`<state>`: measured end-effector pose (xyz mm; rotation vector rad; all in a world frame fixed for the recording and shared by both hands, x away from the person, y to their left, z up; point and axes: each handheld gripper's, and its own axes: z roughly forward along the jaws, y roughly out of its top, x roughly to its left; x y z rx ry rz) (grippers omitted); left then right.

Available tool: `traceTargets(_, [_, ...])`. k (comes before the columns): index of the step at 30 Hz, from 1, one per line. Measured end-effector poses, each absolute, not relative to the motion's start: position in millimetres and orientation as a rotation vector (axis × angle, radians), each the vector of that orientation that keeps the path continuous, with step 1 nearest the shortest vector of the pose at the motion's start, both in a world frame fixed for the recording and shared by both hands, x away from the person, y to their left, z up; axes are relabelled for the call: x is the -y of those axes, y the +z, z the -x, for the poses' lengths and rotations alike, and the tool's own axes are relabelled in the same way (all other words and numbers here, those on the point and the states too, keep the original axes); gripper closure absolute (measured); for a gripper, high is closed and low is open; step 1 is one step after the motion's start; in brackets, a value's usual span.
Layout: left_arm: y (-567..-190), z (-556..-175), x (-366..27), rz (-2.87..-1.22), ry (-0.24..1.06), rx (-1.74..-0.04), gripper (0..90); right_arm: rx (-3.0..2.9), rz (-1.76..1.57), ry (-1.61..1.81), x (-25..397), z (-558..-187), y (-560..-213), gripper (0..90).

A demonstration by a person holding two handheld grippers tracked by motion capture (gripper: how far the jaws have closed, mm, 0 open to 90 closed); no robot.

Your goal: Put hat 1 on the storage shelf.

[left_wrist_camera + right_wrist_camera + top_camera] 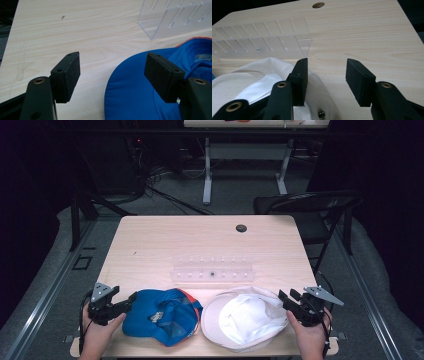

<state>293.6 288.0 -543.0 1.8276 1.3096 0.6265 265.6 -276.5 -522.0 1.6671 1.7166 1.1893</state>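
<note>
Blue cap (pixel 160 316) and white cap (pixel 245 317) lie side by side on the tabletop (pixel 165 240), before a clear acrylic rack (pixel 212 269). Left gripper (pixel 131 299) and right gripper (pixel 284 296) gape open at the caps' outer edges.

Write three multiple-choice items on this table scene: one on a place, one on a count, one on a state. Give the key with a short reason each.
1. Where does the clear rack stand?
A. Behind the two caps
B. On the chair
C. Under the blue cap

2. How many caps lie on the table?
A. One
B. Two
C. Four

3. How is the left claw set?
A. Shut on the white cap
C. Shut on the rack
B. Open, jaws apart, one over the blue cap's brim

Key:
1 A: the rack sits farther up the table than the blue cap and the white cap.
2 B: one blue and one white.
3 B: the left gripper view shows bare wood between the jaws, nothing clamped.
</note>
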Motion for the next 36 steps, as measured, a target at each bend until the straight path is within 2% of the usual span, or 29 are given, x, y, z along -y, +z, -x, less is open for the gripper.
traceTargets(9, [-542, -294, -285, -1.833, 0.645, -1.297, 29.3, -1.786, -1.711, 1.168, 269, -272, -509, 48.7])
traceTargets(17, [-541, -292, -287, -1.825, 0.645, -1.267, 32.6, -1.893, -1.747, 1.129, 265, -274, -495, 49.3])
traceTargets(18, [-540, -292, -287, -1.823, 0.617, -1.258, 37.2, -1.928, -1.755, 1.091, 265, -275, -492, 49.6])
traceTargets(21, [-538, -292, -287, -1.814, 0.624, -1.243, 39.4, -1.956, -1.778, 1.079, 265, -276, -491, 49.7])
traceTargets(36, [-545, -292, -289, -1.811, 0.619, -1.287, 37.4, -2.092, -1.936, 0.957, 271, -281, -479, 45.7])
